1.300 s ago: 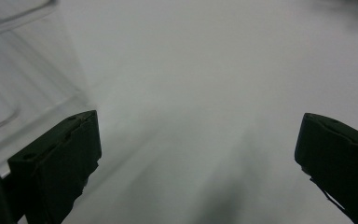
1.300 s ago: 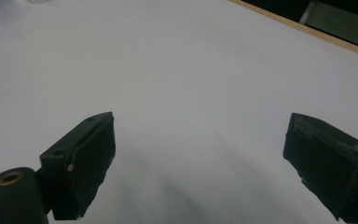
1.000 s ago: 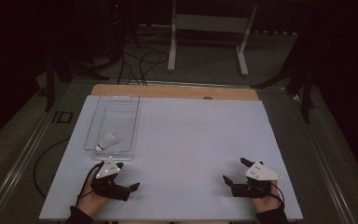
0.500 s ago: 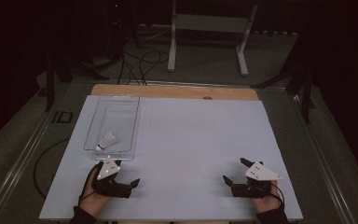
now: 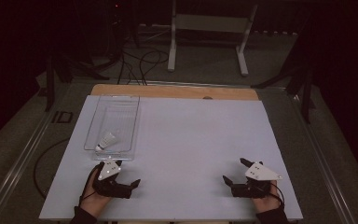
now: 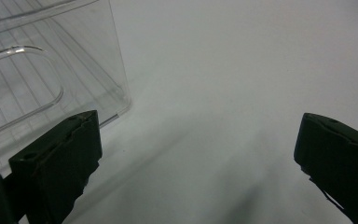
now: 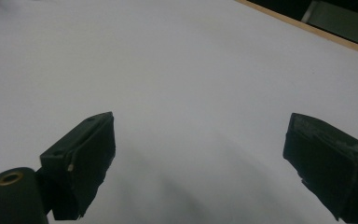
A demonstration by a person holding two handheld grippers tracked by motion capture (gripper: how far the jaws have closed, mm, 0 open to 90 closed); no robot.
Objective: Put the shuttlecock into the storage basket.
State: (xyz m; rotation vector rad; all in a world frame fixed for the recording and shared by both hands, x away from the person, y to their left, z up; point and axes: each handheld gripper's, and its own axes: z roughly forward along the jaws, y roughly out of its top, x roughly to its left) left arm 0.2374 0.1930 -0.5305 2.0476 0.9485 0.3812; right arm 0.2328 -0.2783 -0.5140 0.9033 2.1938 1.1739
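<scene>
Seen from above at the near edge of a white table [image 5: 186, 140]: left gripper [image 5: 121, 175] resting just short of a clear bin [image 5: 114, 100], jaws spread wide and empty. Inside the bin's near end, a shuttlecock [image 5: 106, 141], just beyond that gripper but apart from it. Well off to the right, right gripper [image 5: 235, 171] likewise released, gripping nothing, on bare tabletop.

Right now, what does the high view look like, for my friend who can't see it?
Two hands rest on a white table, each holding an open tool: left tool, right tool. Just beyond the left tool, a clear tray holds a white shuttlecock.
</scene>
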